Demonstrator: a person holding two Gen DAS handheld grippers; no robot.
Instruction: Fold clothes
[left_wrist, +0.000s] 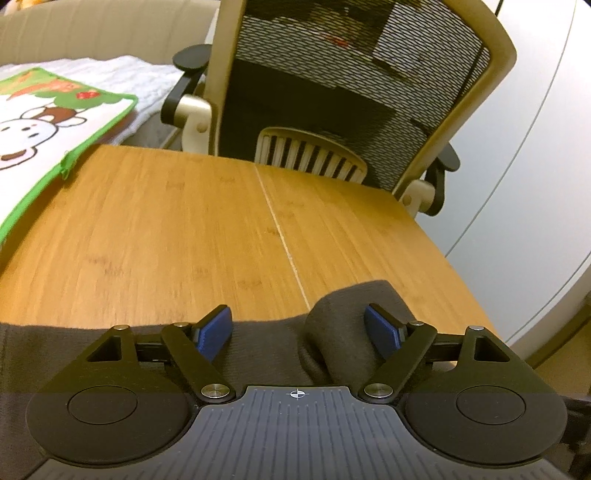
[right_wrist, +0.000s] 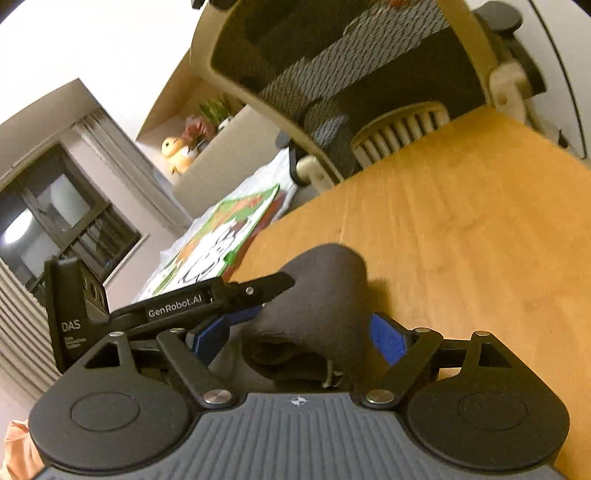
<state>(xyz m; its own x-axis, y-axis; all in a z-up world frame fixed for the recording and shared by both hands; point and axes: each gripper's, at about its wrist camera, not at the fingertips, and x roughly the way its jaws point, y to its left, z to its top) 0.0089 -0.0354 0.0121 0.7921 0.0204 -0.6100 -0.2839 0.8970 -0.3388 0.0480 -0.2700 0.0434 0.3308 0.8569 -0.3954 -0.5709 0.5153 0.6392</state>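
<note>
Nearest the lens in both wrist views is the dark grey garment (left_wrist: 332, 332), bunched at the near edge of the wooden worktop (left_wrist: 184, 229) and partly spread flat along that edge. In the left wrist view a rolled hump of it rises between the blue pads of the left tool (left_wrist: 301, 330), which stands released: the pads are wide apart, and only the right-hand pad looks close to or brushing the cloth. In the right wrist view the right tool (right_wrist: 303, 332) is likewise spread, its blue pads either side of a rounded lump of the same garment (right_wrist: 317, 295) without pressing on it (the near part of the cloth is in shadow, so contact there is hard to judge). The left tool (right_wrist: 221, 295) crosses this view from the left, its black finger reaching to the lump.

My reading is that both tools sit at one bunched end of the cloth because it has been let go there, or is about to be taken up afresh; the fold itself looks far from finished.

Beyond the cloth the worktop lies bare up to a mesh-backed office chair (left_wrist: 351, 92) pushed against its far edge. A cartoon-printed bag with green trim (left_wrist: 40, 122) overlaps the far left corner and could hinder spreading the garment that way. A small plush toy (right_wrist: 177, 151) sits on a ledge well behind.
</note>
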